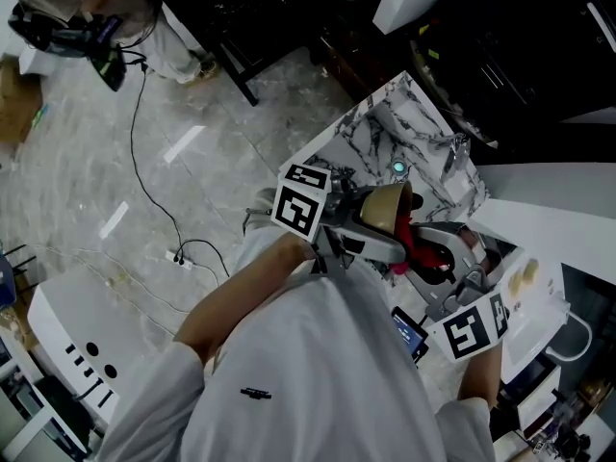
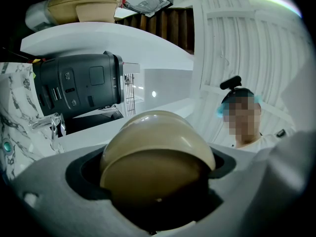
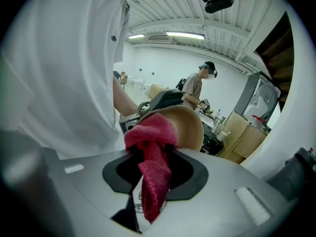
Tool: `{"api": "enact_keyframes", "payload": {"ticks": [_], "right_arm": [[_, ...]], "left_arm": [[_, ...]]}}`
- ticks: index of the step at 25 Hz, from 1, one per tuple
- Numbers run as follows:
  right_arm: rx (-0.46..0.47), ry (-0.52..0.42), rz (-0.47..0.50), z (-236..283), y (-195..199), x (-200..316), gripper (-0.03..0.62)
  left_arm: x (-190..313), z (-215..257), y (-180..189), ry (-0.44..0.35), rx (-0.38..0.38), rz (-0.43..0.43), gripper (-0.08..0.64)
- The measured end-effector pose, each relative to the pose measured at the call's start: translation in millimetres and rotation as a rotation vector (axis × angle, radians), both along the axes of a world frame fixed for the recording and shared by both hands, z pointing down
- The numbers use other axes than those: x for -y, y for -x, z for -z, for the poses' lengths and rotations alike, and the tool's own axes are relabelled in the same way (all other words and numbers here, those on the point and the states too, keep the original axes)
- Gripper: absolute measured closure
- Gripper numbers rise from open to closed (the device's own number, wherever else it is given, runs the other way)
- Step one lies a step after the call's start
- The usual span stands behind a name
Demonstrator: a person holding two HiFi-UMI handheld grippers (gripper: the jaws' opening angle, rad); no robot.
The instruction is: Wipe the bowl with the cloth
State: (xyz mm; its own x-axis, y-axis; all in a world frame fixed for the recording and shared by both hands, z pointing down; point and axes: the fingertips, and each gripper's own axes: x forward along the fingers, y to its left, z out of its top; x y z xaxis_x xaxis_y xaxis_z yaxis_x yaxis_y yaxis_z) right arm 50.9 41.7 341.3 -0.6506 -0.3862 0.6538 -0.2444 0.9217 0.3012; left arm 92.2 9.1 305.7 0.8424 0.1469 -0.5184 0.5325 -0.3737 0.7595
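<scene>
A tan bowl (image 1: 387, 207) is held in the air in front of the person, over the marbled counter (image 1: 371, 138). My left gripper (image 1: 371, 227) is shut on the bowl (image 2: 157, 158), whose rounded underside fills the left gripper view. My right gripper (image 1: 430, 258) is shut on a red cloth (image 3: 149, 154) and presses it against the bowl (image 3: 186, 127). In the head view the red cloth (image 1: 421, 243) lies just right of the bowl. Both pairs of fingertips are hidden by what they hold.
A tap (image 1: 454, 152) stands at the counter's far edge, with a sink area (image 1: 481, 258) to the right. A dark appliance (image 2: 79, 83) sits on a white shelf. Another person (image 3: 195, 88) stands far off. Cables (image 1: 154, 200) lie on the floor at the left.
</scene>
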Motion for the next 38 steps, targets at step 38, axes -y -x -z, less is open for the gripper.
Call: {"api": "enact_keyframes", "payload": {"ticks": [38], "right_arm": [[0.671,0.140,-0.335,43,1,17,0.480]], "left_arm": [[-33,13,-9,-0.187,0.073,-0.021,0.006]]}}
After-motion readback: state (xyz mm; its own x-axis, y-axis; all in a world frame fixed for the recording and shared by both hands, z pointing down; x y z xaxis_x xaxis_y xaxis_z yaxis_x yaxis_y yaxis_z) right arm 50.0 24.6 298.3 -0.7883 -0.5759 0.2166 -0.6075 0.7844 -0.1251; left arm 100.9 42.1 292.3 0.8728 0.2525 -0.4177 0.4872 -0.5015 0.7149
